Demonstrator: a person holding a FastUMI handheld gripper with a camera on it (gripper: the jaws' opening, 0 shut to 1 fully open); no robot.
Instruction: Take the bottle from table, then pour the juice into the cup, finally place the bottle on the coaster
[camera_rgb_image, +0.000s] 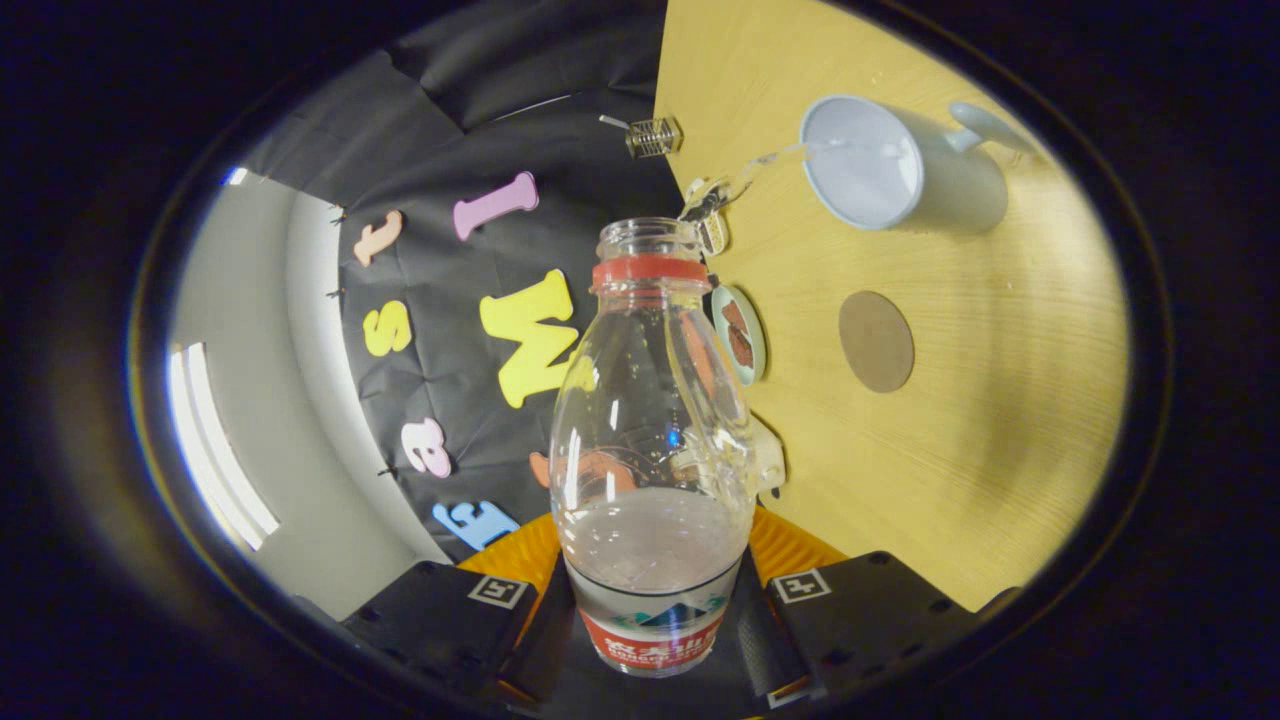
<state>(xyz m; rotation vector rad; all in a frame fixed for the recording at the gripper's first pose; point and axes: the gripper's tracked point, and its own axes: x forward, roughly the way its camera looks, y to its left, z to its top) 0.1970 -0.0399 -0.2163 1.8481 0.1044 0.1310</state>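
A clear plastic bottle (650, 440) with a red neck ring and no cap sits between my fingers, and my gripper (648, 625) is shut on its labelled lower part. The view is rolled sideways, so the bottle is tipped. A thin stream of clear liquid (745, 178) arcs from its mouth into the pale blue cup (865, 165), which stands on the wooden table (960, 440) beyond the fingers. Liquid still fills the bottle's lower part. The round brown coaster (876, 341) lies on the table nearer to me than the cup.
A small round dish (740, 334) with brown pieces rests on the table by the bottle's neck. A small wire object (652, 137) sits at the table's edge by the black cloth wall (450, 300). A grey wall with a bright window (215, 450) lies past the cloth.
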